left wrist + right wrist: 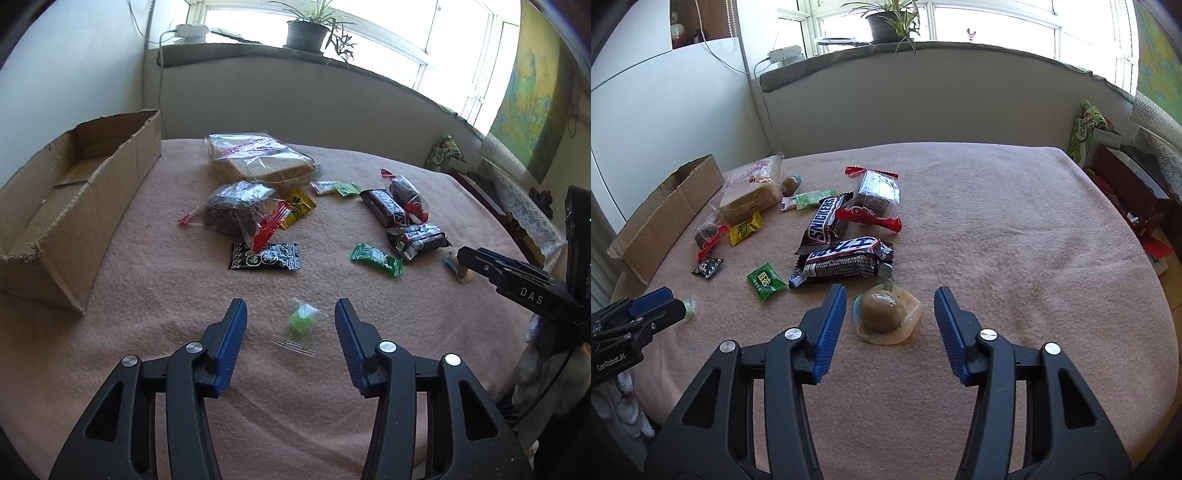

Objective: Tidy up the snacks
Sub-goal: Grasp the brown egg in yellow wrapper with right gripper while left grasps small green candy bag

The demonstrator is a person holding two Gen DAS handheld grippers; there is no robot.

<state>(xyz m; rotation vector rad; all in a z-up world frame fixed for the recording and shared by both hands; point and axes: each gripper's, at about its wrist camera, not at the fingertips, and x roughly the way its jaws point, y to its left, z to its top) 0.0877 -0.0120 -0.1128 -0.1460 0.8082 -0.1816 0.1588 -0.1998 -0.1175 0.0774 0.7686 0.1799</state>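
Observation:
My left gripper [290, 317] is open, its jaws on either side of a small clear-wrapped green candy [301, 321] on the pink cloth. My right gripper [890, 306] is open, its jaws flanking a vacuum-packed brown egg [882, 314]. Beyond lie two Snickers bars [846, 260], a green candy packet [764, 280], a black packet [264, 256], a yellow packet [300, 206], wrapped dark cakes [236, 210] and bagged sliced bread [258, 158]. An open cardboard box [70, 206] stands at the left.
The table [1015, 229] is covered by a pink cloth. A windowsill with a potted plant [308, 31] runs behind. A green carton [1084, 133] and red box [1126, 188] sit past the right edge.

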